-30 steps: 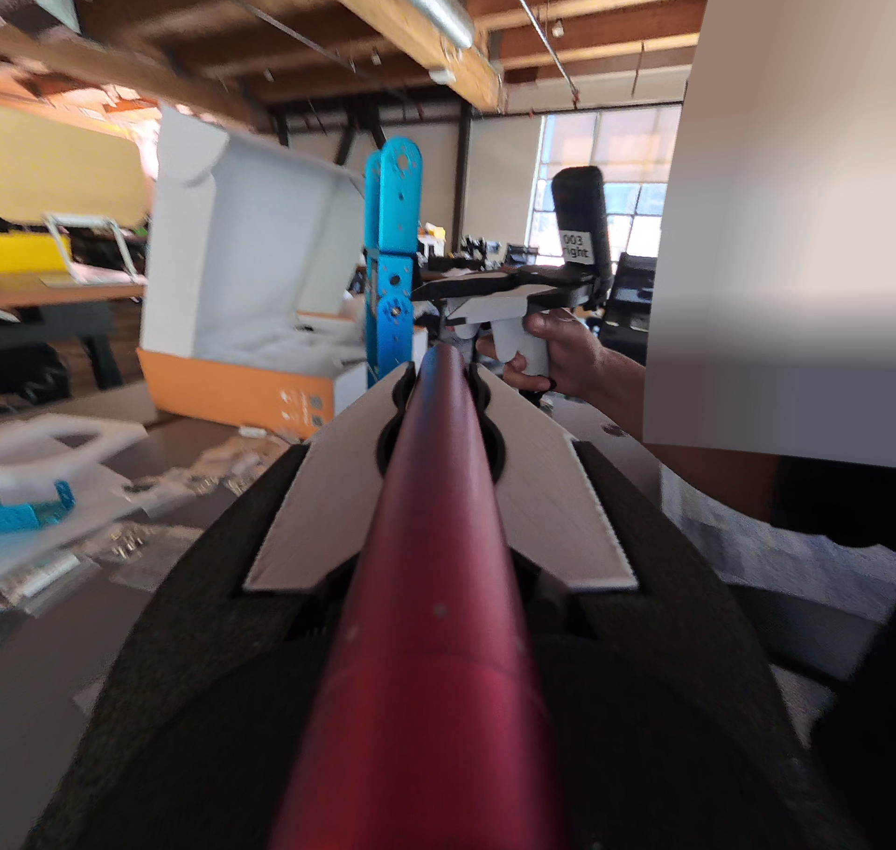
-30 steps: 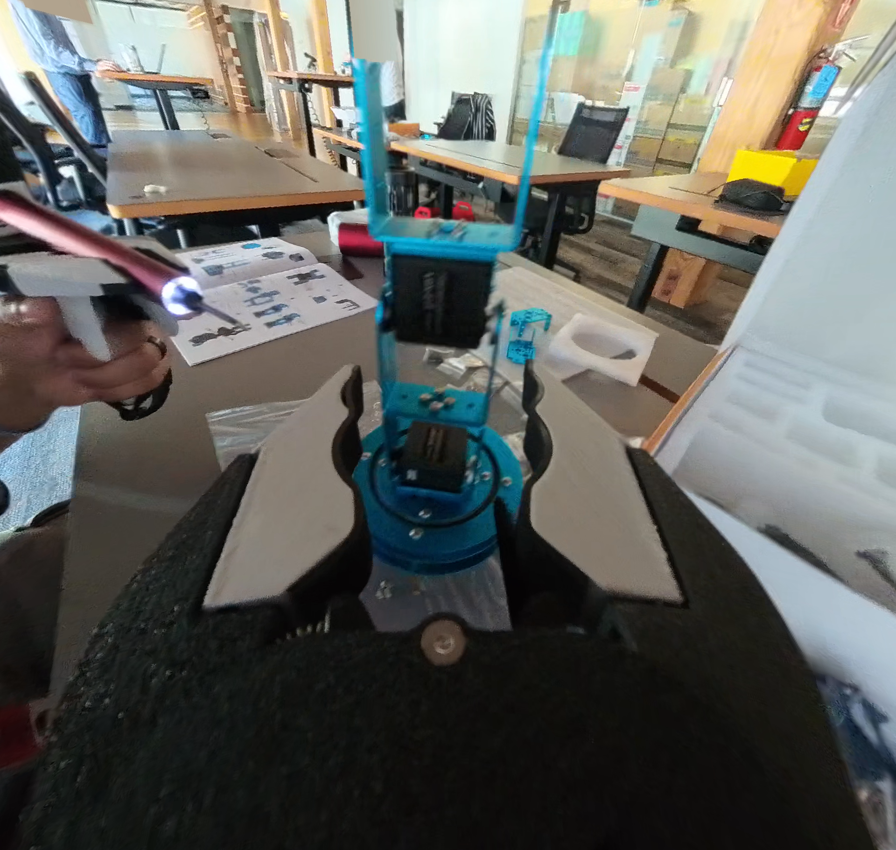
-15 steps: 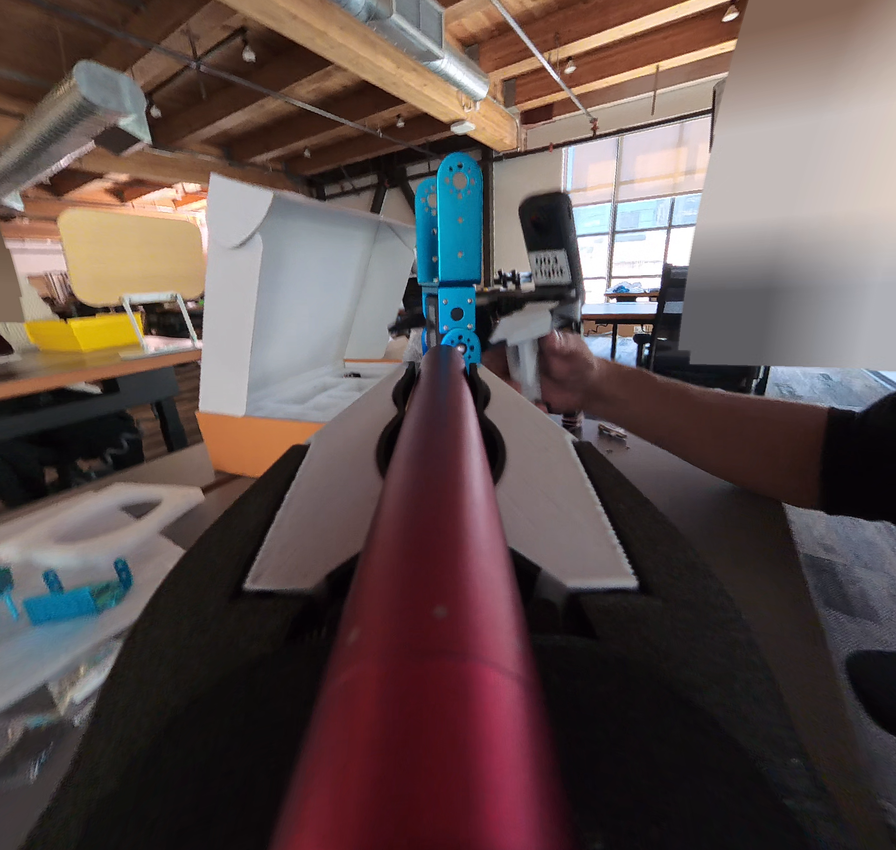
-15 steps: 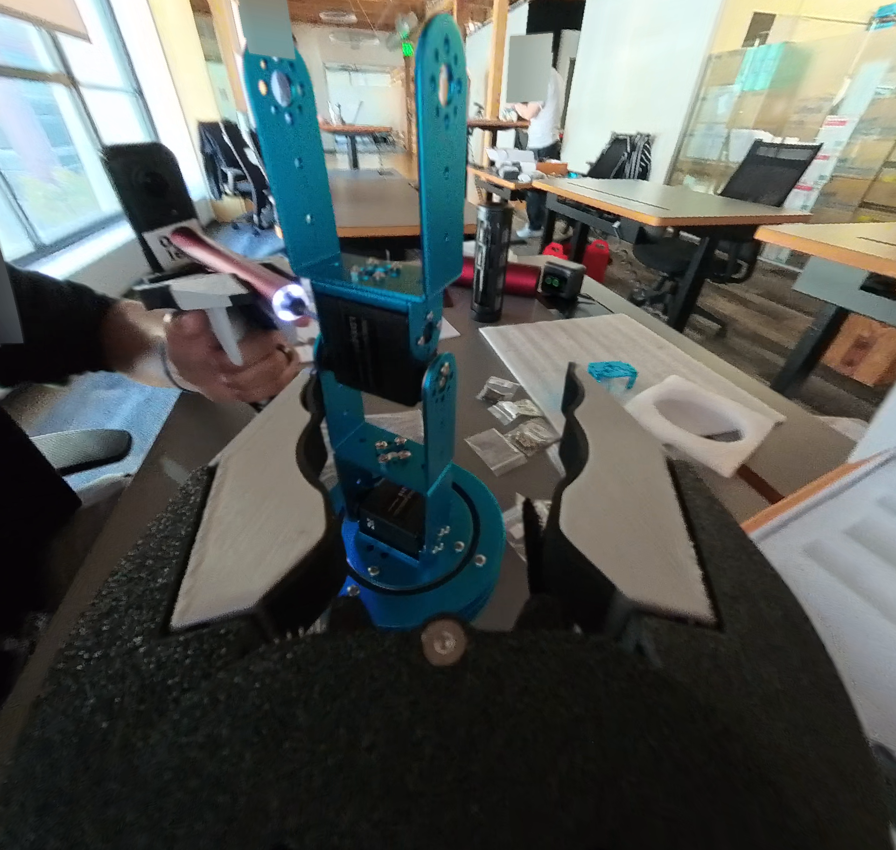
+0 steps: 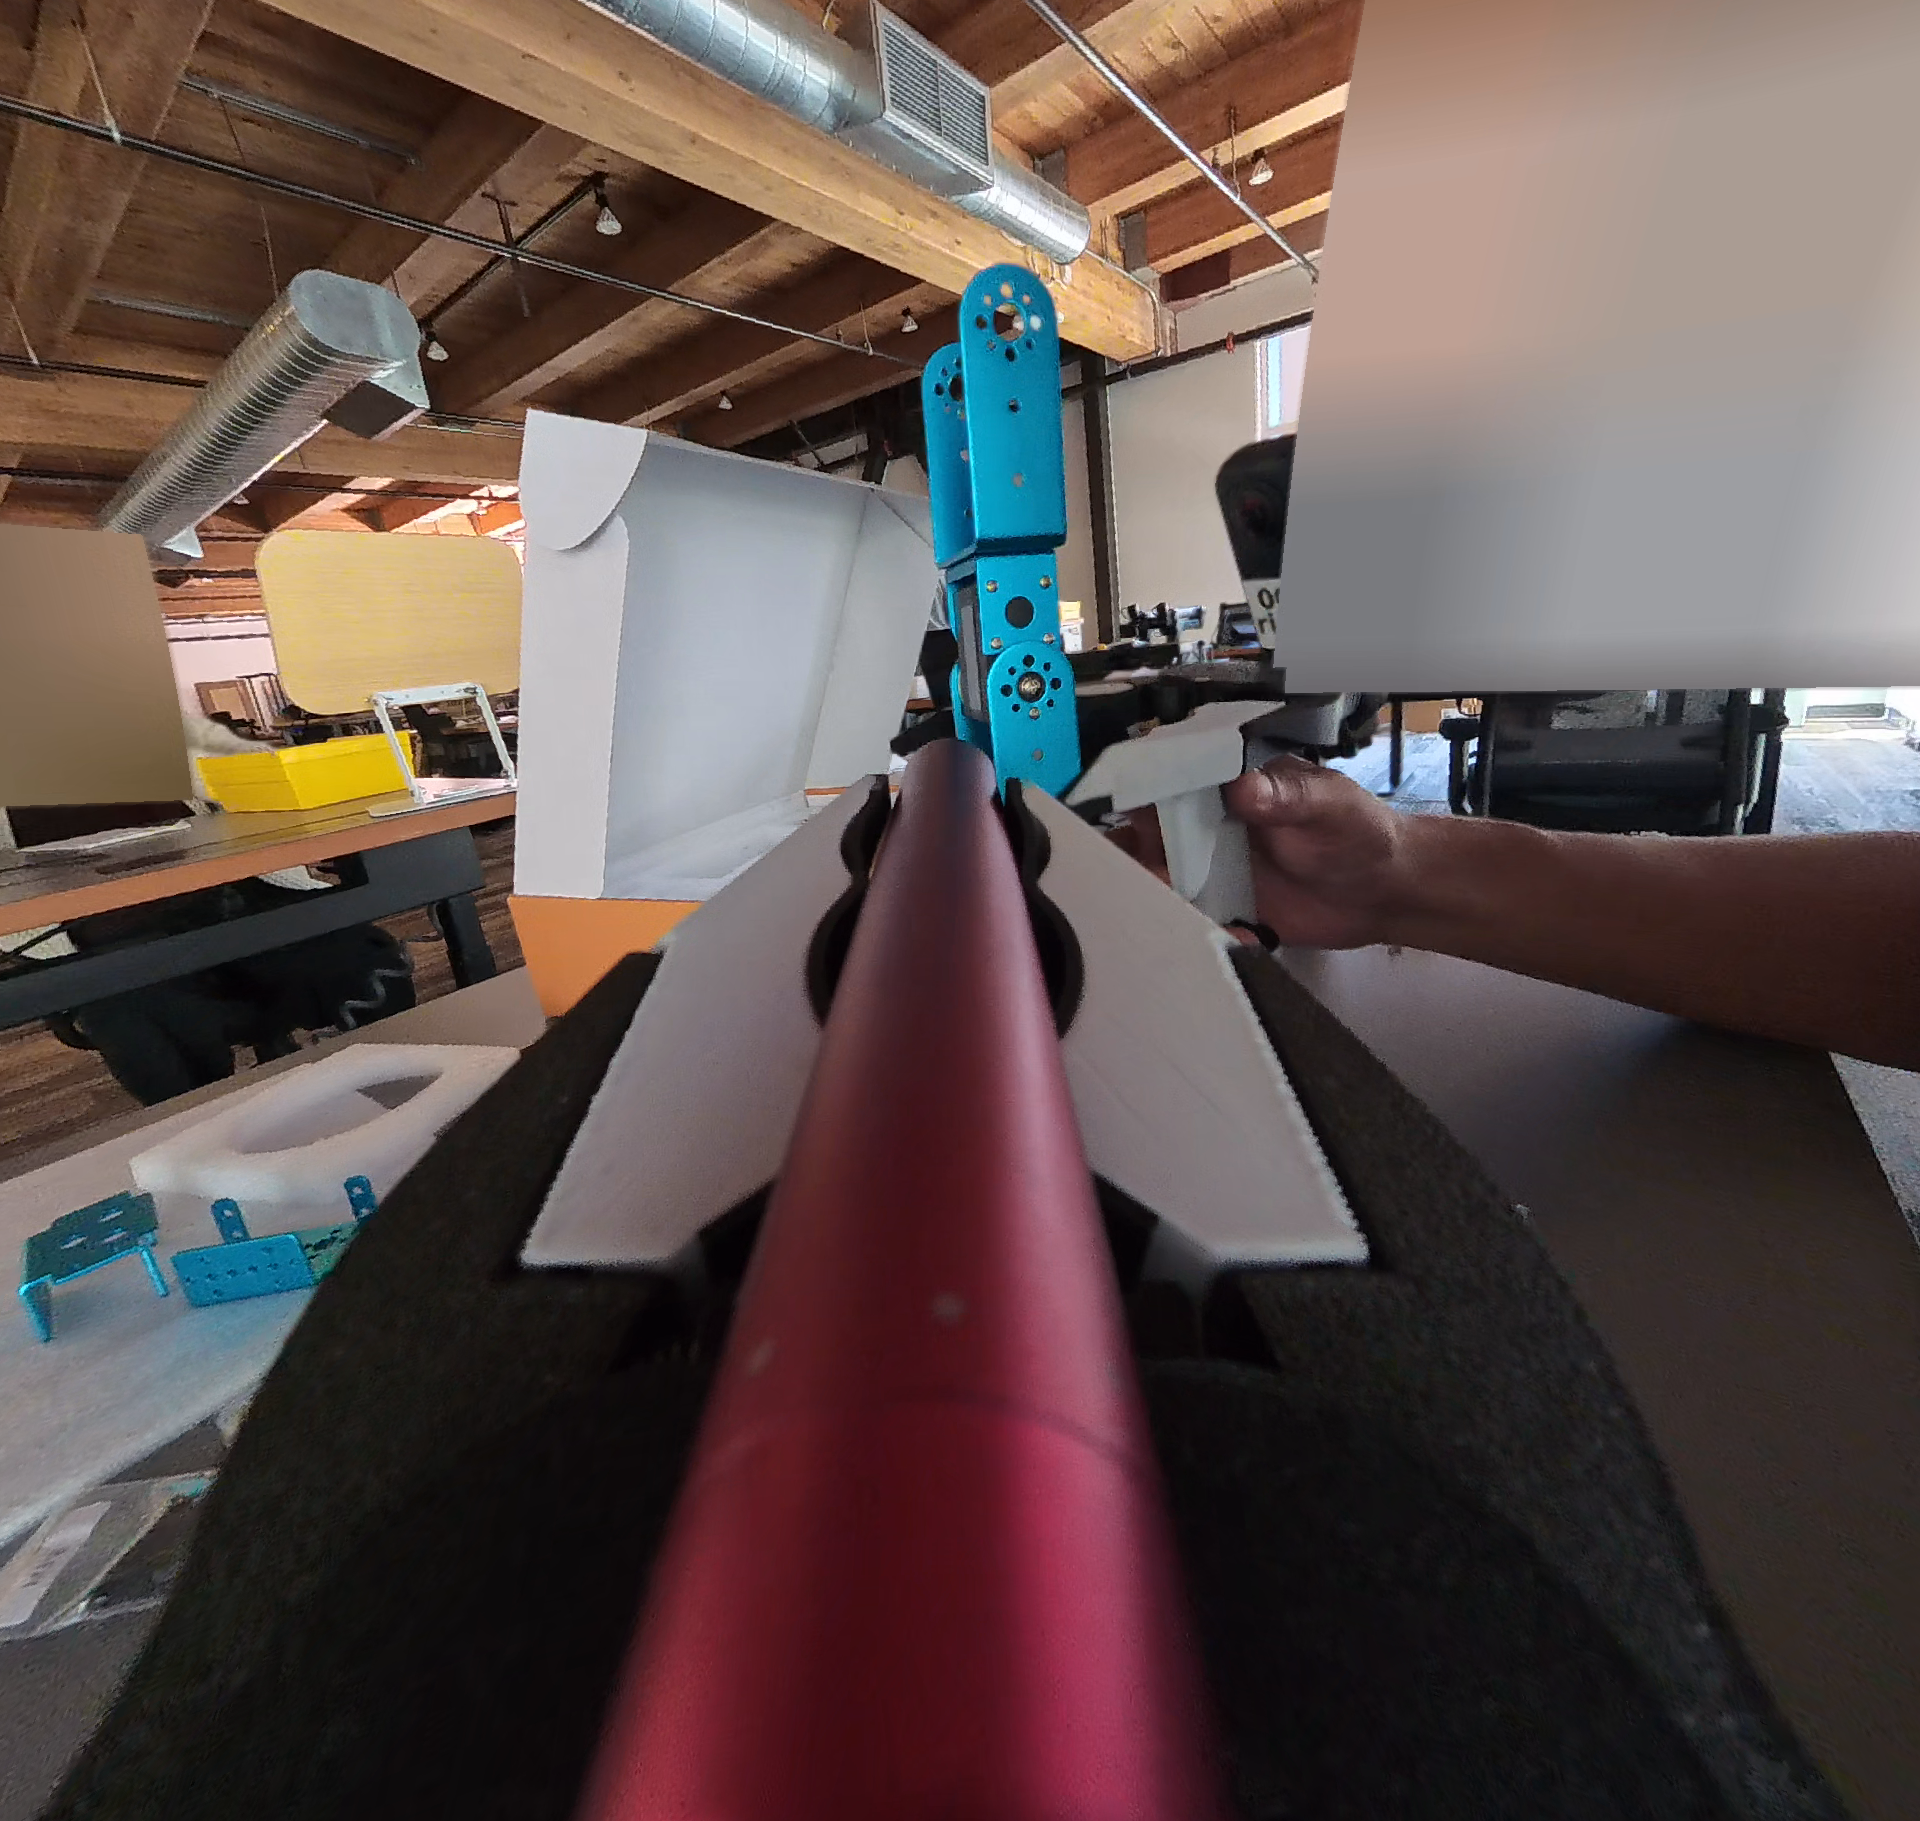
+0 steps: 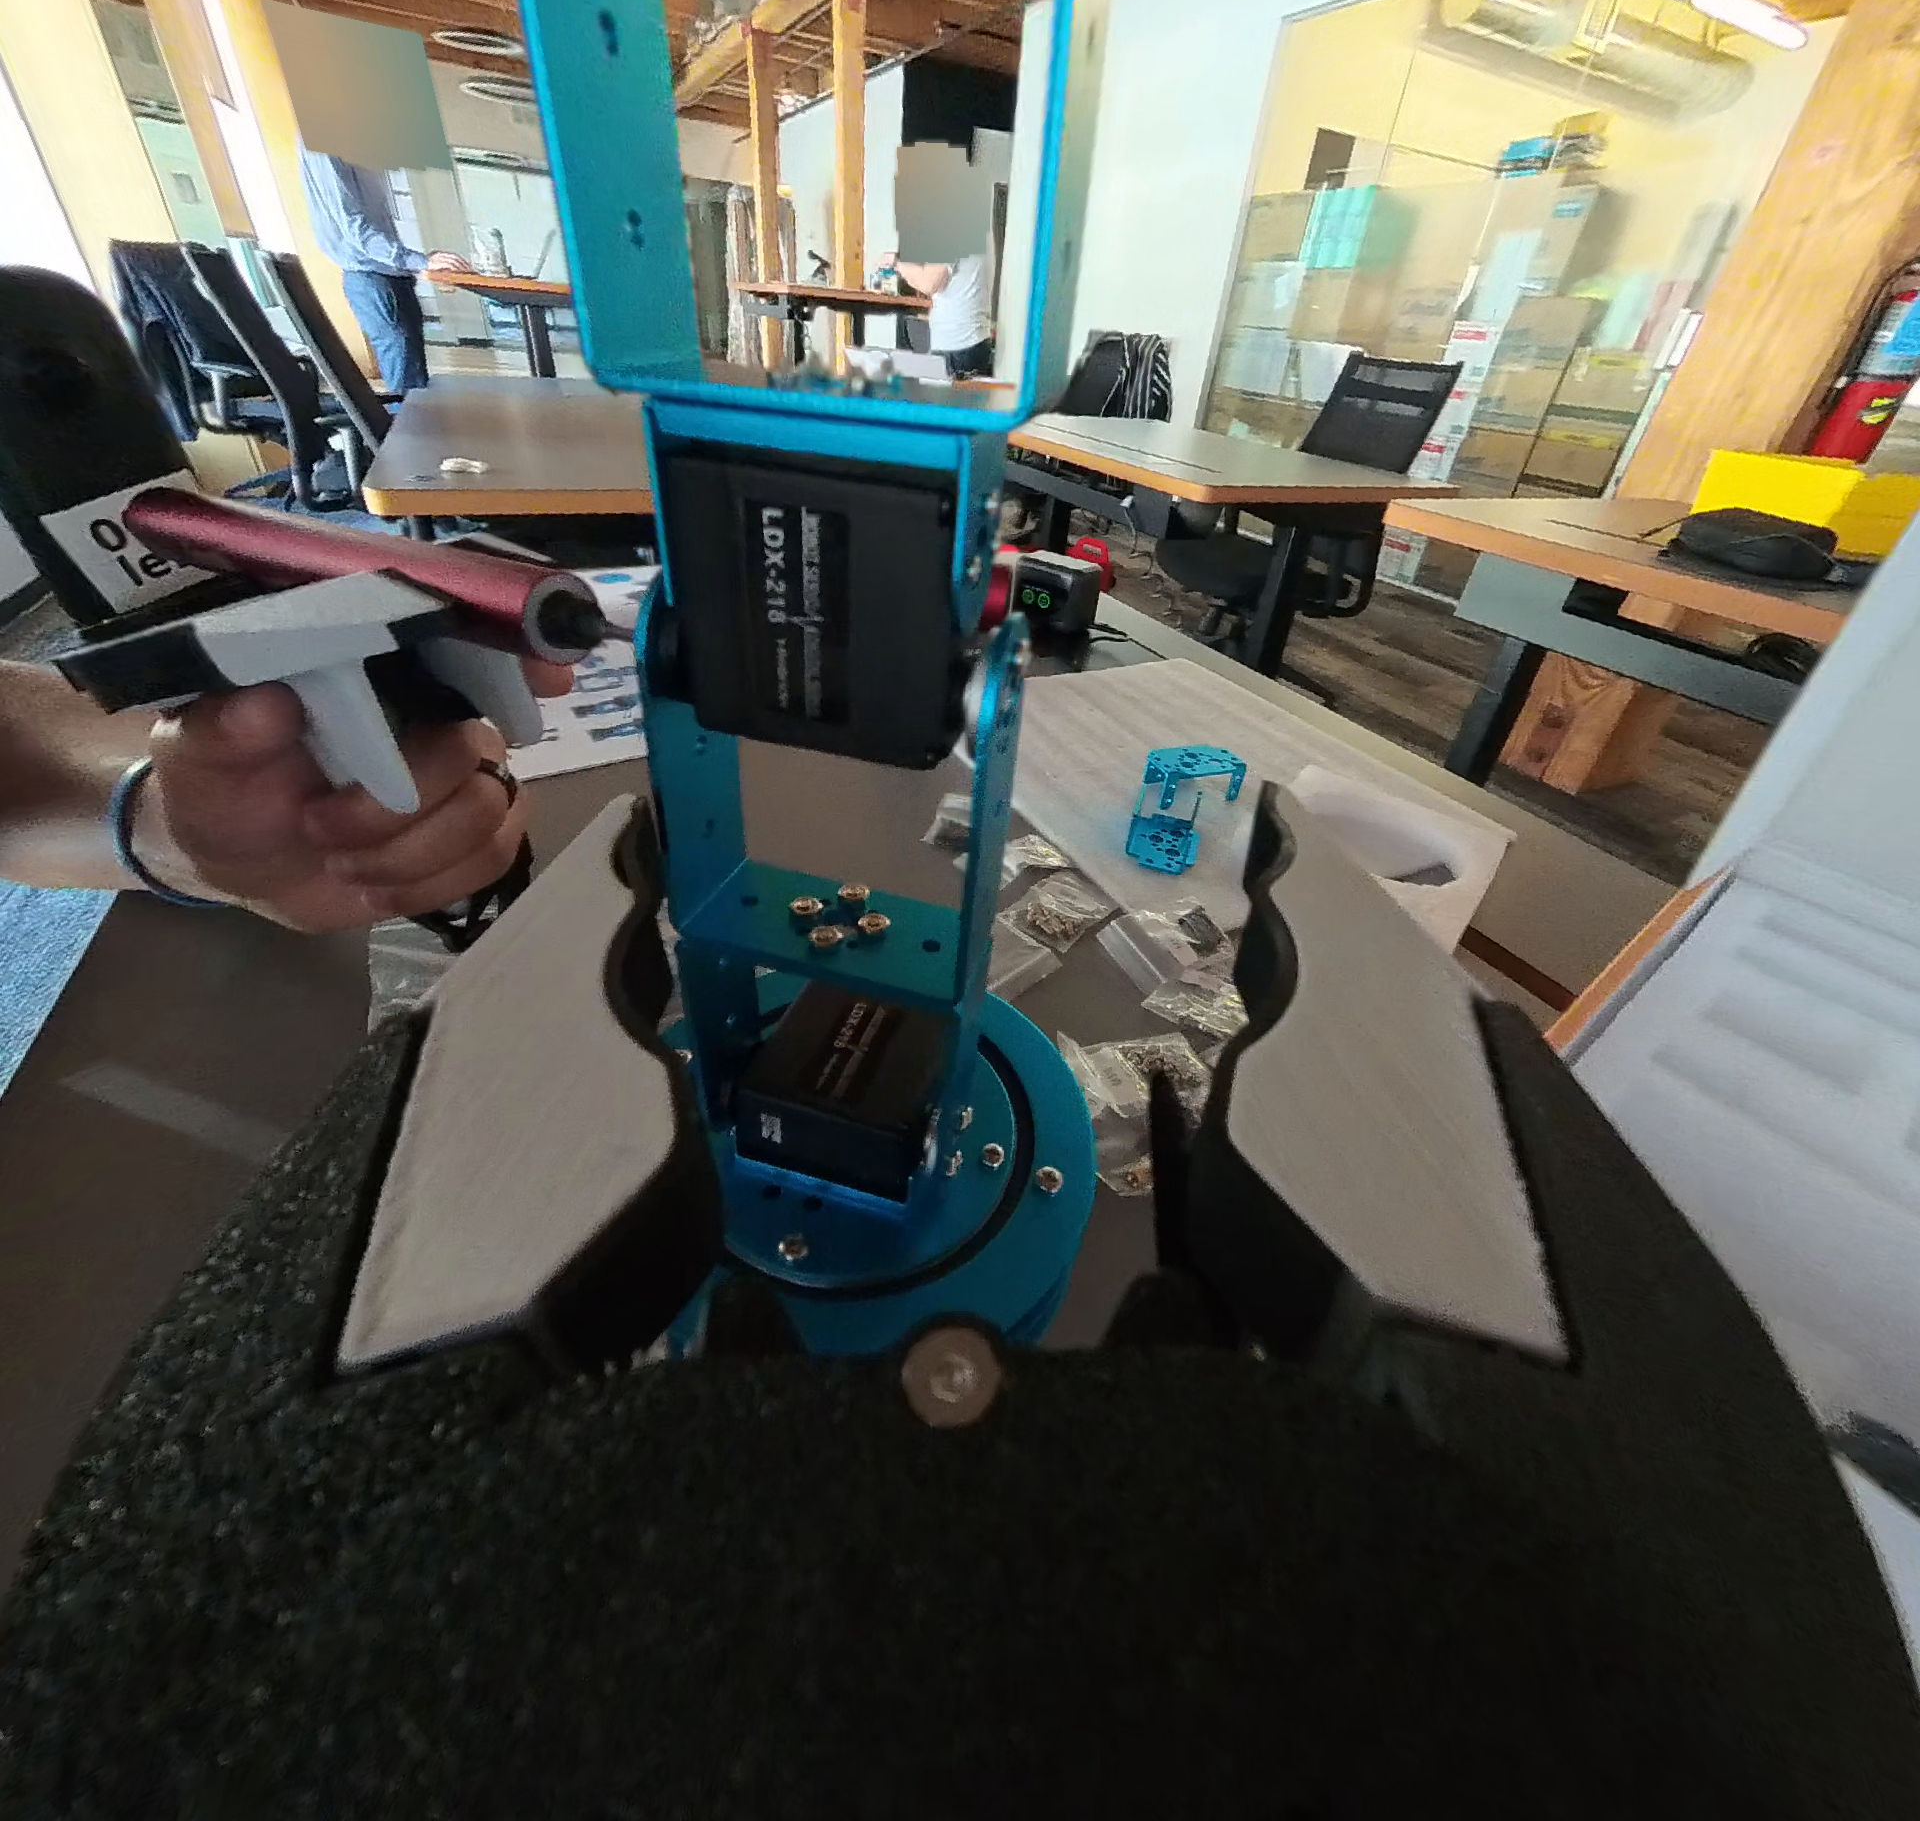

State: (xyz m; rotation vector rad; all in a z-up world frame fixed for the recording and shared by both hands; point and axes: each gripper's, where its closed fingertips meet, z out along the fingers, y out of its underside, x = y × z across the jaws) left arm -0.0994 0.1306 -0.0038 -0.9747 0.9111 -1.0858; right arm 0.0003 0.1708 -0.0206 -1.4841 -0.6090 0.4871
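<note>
My left gripper (image 5: 951,784) is shut on a red cylindrical screwdriver (image 5: 935,1252) that runs out along its fingers. In the right wrist view the screwdriver (image 6: 353,566) has its bit against the left side of a blue metal robot arm (image 6: 717,836), at the joint beside the upper black servo (image 6: 831,608). The arm (image 5: 1013,524) stands upright on a round blue base (image 6: 1029,1148). My right gripper (image 6: 940,815) is open with its fingers on either side of the arm's lower bracket. The left finger (image 6: 540,1044) is close against it and the right finger (image 6: 1351,1065) stands apart.
An open white and orange box (image 5: 707,649) stands behind the arm, with its white side at the right (image 6: 1766,992). Loose blue brackets (image 5: 239,1262) (image 6: 1174,815), small bags of screws (image 6: 1060,909), white foam (image 5: 312,1127) and a printed sheet (image 6: 582,722) lie on the dark table (image 5: 1558,1148). Measured from the fingertips, the upper black servo (image 6: 831,608) is 5 cm or so from the right gripper and 11 cm from the left.
The screwdriver's tip came in from the left to the arm's side joint and its light went out. My right gripper's fingers opened wider around the base.
</note>
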